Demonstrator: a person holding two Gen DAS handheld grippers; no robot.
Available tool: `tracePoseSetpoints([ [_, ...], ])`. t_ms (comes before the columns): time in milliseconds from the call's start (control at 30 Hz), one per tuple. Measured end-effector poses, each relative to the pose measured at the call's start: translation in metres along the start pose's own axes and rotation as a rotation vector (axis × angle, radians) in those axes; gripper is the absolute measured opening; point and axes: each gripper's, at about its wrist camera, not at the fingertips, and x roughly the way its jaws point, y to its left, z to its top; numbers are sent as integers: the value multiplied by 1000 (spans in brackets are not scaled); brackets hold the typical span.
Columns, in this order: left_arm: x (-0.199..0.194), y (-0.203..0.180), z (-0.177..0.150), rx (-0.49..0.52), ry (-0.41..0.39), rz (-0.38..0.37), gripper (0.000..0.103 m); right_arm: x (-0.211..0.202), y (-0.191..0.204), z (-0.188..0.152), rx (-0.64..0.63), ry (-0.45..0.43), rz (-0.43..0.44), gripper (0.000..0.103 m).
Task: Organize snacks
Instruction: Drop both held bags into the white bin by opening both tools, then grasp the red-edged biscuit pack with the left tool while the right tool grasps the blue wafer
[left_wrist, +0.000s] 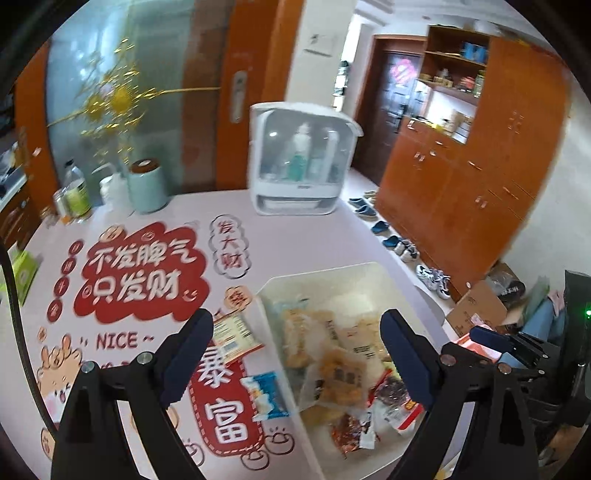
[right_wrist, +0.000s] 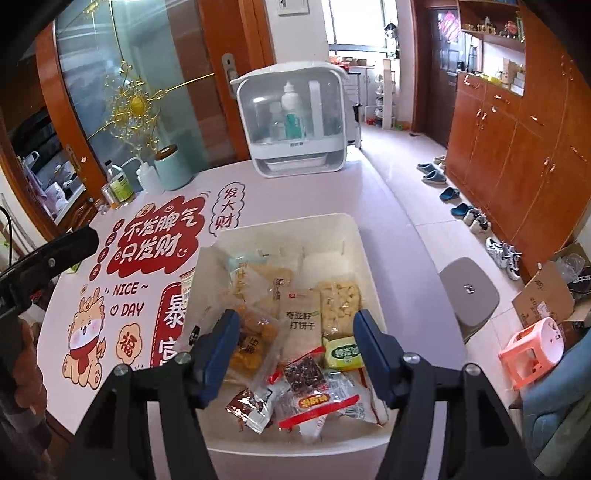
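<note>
A white plastic bin (right_wrist: 334, 236) sits on the table (right_wrist: 258, 184) near its right-hand edge, and it is about half full of snack packets. Over it hangs the right gripper (right_wrist: 295, 343), fingers spread wide and holding nothing. Between its blue pads (right_wrist: 218, 350) you can see straight down onto the pile: a beige cracker packet (right_wrist: 300, 321) lies in the middle of the gap, a bag of yellow fried pieces (right_wrist: 255, 343) runs in behind the left pad, a small green packet (right_wrist: 344, 353) lies just beside the right pad, and a red-banded wrapper (right_wrist: 317, 402) rests nearer the front wall of the bin. No finger touches any of them as far as I can see.

The left gripper (left_wrist: 295, 354) is also spread open and empty, held over the bin's left wall (left_wrist: 273, 343). Its right finger is above the snacks inside; its left finger is above the table outside. Two packets lie on the table just beside that wall: an orange packet (left_wrist: 236, 336) close by the left fingertip, and a blue-and-white packet (left_wrist: 266, 397) nearer the camera, between the fingers. This view is a little blurred.

At the far side of the table stands a white cabinet with a clear front (right_wrist: 291, 122), and to its left a pale green canister (right_wrist: 171, 168).
</note>
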Motion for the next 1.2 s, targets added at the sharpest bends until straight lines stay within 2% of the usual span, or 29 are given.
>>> tracePoseSetpoints([
  [167, -7, 21, -3, 14, 19, 60, 91, 6, 10, 2, -4, 13, 24, 64],
  [333, -19, 41, 7, 93, 38, 125, 91, 5, 24, 6, 7, 6, 47, 64],
  [433, -25, 50, 18, 182, 70, 140, 92, 5, 31, 8, 28, 1, 68, 64],
  [567, -29, 67, 37, 371, 100, 203, 92, 8, 42, 9, 63, 0, 80, 64],
  [633, -29, 77, 48, 464, 106, 207, 92, 10, 51, 9, 85, 0, 76, 64],
  [833, -18, 106, 89, 724, 104, 144, 92, 12, 88, 2, 167, -3, -18, 64],
  [900, -7, 116, 104, 807, 106, 101, 92, 10, 103, -2, 225, -2, -70, 64],
  [1000, 12, 120, 113, 916, 130, 7, 92, 9, 129, -11, 324, -24, -96, 64],
  [1100, 44, 119, 106, 1002, 223, -130, 92, 16, 160, -26, 389, -43, -143, 64],
  [1200, 85, 113, 82, 1065, 315, -227, 92, 30, 185, -43, 417, -67, -198, 65],
])
